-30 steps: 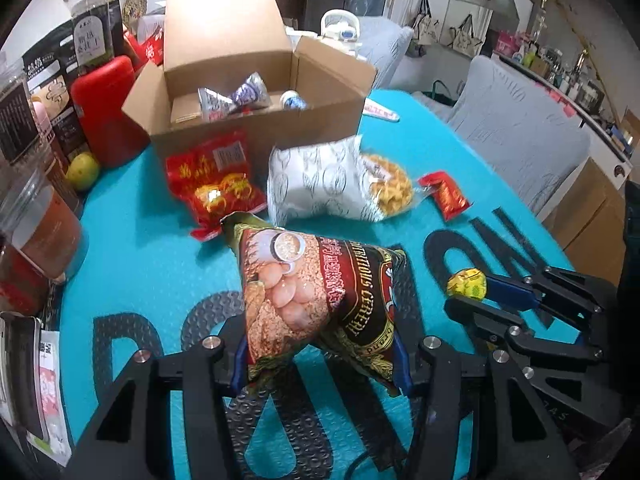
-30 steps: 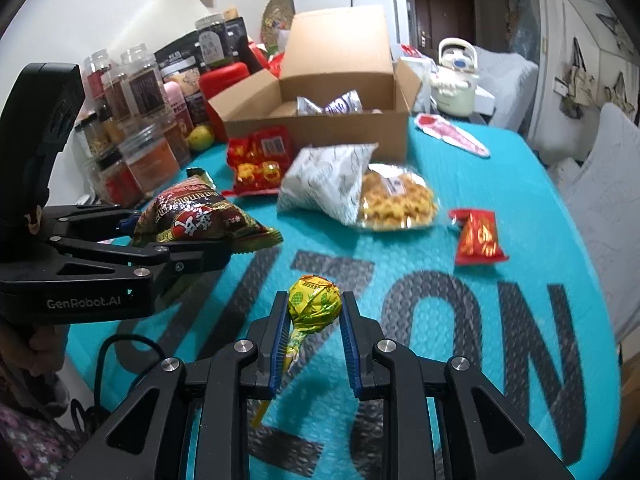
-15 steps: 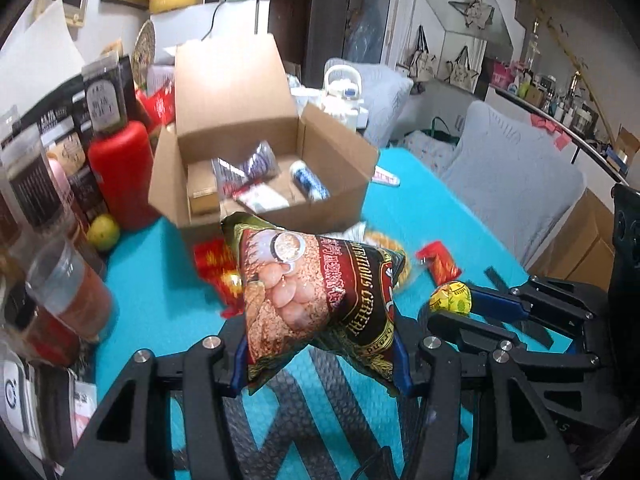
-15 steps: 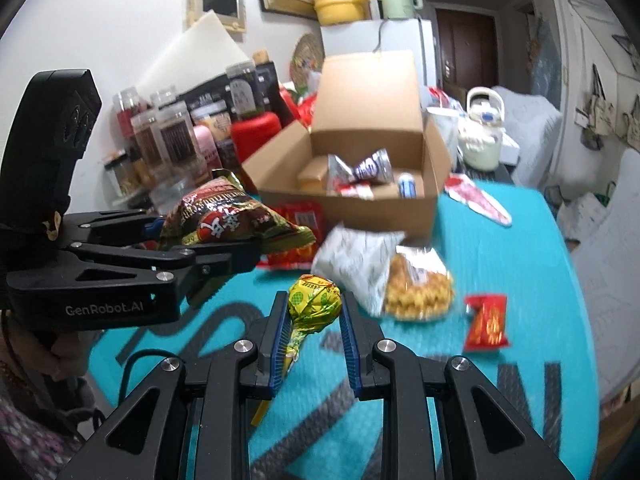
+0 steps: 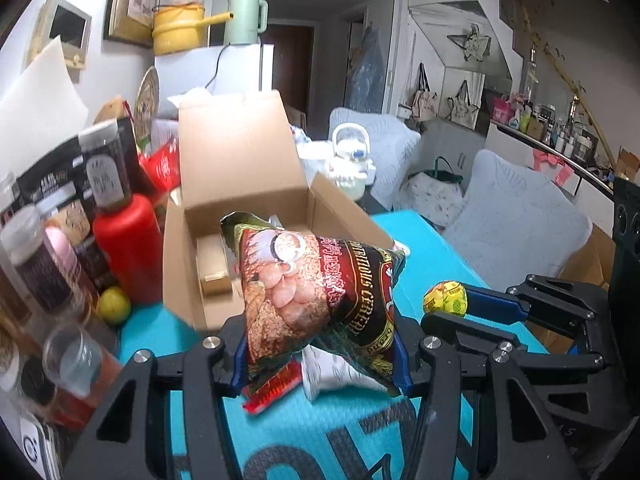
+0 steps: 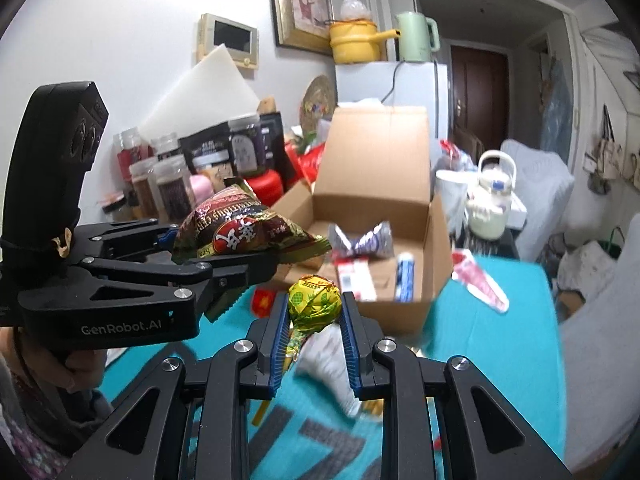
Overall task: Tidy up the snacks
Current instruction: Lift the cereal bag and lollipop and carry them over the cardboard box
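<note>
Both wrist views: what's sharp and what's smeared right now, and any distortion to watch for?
Left wrist view: cereal bag and left hand-held gripper sharp; cardboard box front and jars motion-blurred. Right wrist view: lollipop and right hand-held gripper crisp; box front and teal mat smeared. Both: fisheye bending, dark corners.

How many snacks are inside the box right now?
3 visible in the box: a twisted silver-blue wrapper toward the back, a red-and-white packet at front, a blue-and-white tube beside it. The cereal bag may hide more.
</note>
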Motion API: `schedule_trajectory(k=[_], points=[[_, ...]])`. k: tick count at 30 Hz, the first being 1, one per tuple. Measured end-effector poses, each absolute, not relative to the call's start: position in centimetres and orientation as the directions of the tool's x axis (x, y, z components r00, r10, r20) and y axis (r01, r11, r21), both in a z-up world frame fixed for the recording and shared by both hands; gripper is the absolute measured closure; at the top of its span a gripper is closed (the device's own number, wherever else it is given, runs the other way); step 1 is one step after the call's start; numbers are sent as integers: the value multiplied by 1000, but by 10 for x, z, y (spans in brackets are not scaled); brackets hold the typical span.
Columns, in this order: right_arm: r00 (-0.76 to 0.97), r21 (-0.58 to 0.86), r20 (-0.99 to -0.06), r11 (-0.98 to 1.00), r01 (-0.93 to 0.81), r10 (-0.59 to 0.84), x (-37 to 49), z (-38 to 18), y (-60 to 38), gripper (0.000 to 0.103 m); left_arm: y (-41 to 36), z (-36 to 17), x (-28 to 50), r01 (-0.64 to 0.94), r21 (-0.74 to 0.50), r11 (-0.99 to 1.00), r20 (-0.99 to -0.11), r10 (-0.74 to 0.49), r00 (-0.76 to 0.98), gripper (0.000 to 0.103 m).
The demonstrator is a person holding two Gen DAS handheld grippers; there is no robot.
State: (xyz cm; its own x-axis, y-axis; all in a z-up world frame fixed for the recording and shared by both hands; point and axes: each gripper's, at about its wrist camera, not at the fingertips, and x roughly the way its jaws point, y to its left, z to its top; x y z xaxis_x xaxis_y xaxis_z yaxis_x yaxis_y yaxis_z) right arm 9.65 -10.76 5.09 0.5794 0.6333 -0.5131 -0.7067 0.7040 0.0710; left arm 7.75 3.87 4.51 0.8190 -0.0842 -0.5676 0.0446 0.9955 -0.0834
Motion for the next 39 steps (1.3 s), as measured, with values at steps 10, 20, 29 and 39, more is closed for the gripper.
schedule_trajectory(k=[10,20,29,39], points=[[625,14,-484,720,-694,612,147,73,-86,78,54,57,121,28,-70,997,-513,-60,856,50],[647,-2,-492,742,-670,583,203,73,-62,78,77,55,173,-6,-94,996,-497,-41,867,50],[640,-13,-516,742,-670,569,246,58,-34,78,96,52,216,-75,-82,994,-507,23,862,50],[581,67,-567,736,-674,584,292,27,-21,78,111,22,254,-123,-54,991,-579,70,812,50]])
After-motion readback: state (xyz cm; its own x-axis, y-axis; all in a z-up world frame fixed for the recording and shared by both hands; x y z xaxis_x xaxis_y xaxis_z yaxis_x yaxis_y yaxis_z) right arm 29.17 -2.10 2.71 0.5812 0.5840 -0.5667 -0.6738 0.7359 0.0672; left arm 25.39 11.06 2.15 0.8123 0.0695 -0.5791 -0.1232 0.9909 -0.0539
